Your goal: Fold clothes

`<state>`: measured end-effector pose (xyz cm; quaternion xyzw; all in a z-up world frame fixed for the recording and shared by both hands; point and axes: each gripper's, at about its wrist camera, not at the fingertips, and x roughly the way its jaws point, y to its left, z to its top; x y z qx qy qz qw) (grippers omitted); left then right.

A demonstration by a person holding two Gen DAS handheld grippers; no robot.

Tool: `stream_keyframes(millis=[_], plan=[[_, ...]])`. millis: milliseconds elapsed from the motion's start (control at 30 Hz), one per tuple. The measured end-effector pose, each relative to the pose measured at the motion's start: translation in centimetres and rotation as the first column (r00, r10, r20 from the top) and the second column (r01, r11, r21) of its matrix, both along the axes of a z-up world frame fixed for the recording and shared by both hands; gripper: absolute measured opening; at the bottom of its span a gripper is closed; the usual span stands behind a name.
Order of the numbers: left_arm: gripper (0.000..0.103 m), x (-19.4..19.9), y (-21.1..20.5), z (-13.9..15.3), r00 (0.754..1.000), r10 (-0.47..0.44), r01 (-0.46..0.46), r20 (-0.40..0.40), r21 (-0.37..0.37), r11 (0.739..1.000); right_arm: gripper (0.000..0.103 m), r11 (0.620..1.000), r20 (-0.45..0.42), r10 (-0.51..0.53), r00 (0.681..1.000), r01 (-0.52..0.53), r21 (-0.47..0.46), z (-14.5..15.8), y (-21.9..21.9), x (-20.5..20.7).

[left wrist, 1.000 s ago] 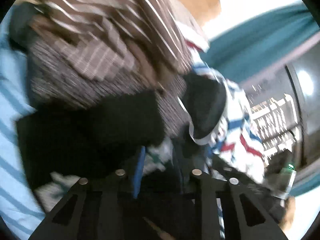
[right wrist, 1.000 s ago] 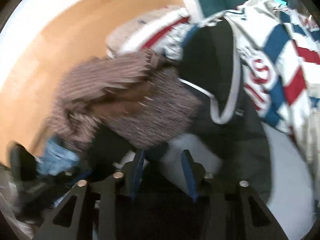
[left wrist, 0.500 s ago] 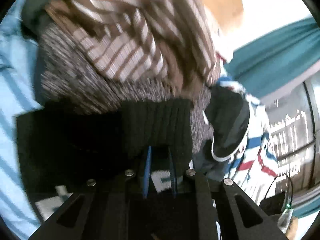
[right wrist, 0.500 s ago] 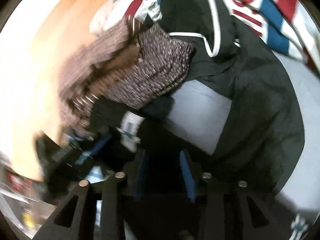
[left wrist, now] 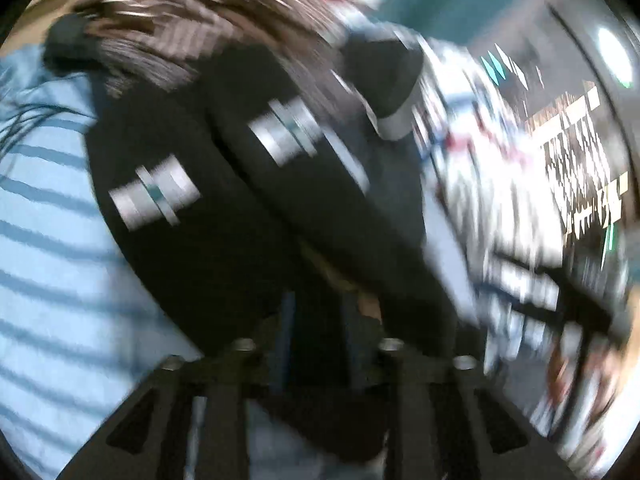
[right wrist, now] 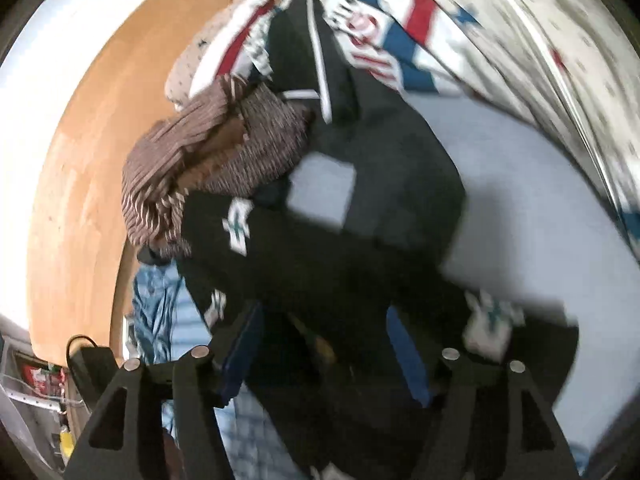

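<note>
Left hand-held gripper (left wrist: pixel 316 316): jaws opening, black fabric garment with white patches (left wrist: pixel 192 240) between, grip seemingly loosened.
Right hand-held gripper (right wrist: pixel 324 344): jaws opening around the same garment.

Counted on the bed: one black garment (right wrist: pixel 320 264) bearing three white-and-green patches; one brown striped garment (right wrist: pixel 168 160); one dark speckled knit (right wrist: pixel 272 140); one black jacket with white piping (right wrist: pixel 304 60); one red-white-blue patterned cloth (right wrist: pixel 420 20).
</note>
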<state>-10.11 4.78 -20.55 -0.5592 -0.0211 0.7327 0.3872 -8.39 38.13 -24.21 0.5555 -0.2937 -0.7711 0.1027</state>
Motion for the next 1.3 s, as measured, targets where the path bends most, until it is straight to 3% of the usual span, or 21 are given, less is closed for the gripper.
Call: stream_keyframes(millis=[33,133,200,267,333,433,600,767,1000,1167,1300], plan=[[0.053,1.5,0.2,-0.2,1.0,-0.024,0.024,-0.005,-0.018,1.0,0.07,1.0,0.01,-0.004,1.0,0.004,-0.011,0.0,0.3,1.0],[0.056,5.2,-0.2,-1.4,0.998,-0.043,0.045,0.037,-0.04,0.998,0.072,1.0,0.022,-0.018,1.0,0.018,-0.007,0.0,0.9,4.0],[0.056,6.0,-1.2,-2.8,0.989,0.023,-0.021,0.143,-0.012,1.0,0.072,0.999,0.021,-0.033,0.999,0.032,0.002,0.0,1.3,5.7],[0.056,6.6,-2.9,-4.0,0.961,0.105,-0.112,0.254,0.012,0.994,0.072,0.997,0.003,-0.079,0.997,0.079,-0.006,-0.1,1.8,7.4],[0.062,7.5,-4.7,-4.7,0.931,0.185,-0.2,0.314,0.018,0.98,0.074,0.989,-0.011,-0.149,0.989,0.149,0.001,-0.5,2.7,9.3],[0.067,8.9,-6.0,-5.1,0.916,0.21,-0.233,0.341,0.028,0.972,0.076,0.96,0.043,-0.276,0.96,0.274,0.058,-2.0,4.5,11.3],[0.067,10.3,-6.9,-6.3,0.876,0.22,-0.266,0.43,0.051,0.962,0.076,0.895,0.17,-0.435,0.884,0.445,-0.024,-4.6,8.2,12.8],[0.071,10.8,-7.1,-6.7,0.835,0.206,-0.299,0.51,0.107,0.948,0.08,0.91,0.216,-0.399,0.891,0.413,-0.022,-6.1,9.0,12.2],[0.072,11.3,-5.3,-7.5,0.8,0.188,-0.309,0.57,0.123,0.943,0.084,0.886,0.321,-0.378,0.868,0.44,-0.147,-10.4,9.4,12.6],[0.072,11.5,-4.4,-7.7,0.796,0.175,-0.298,0.58,0.122,0.947,0.09,0.87,0.309,-0.368,0.877,0.442,-0.219,-12.5,9.9,13.1],[0.072,11.1,-4.8,-7.5,0.795,0.2,-0.324,0.573,0.121,0.938,0.089,0.877,0.311,-0.362,0.879,0.434,-0.206,-12.8,9.8,13.2]])
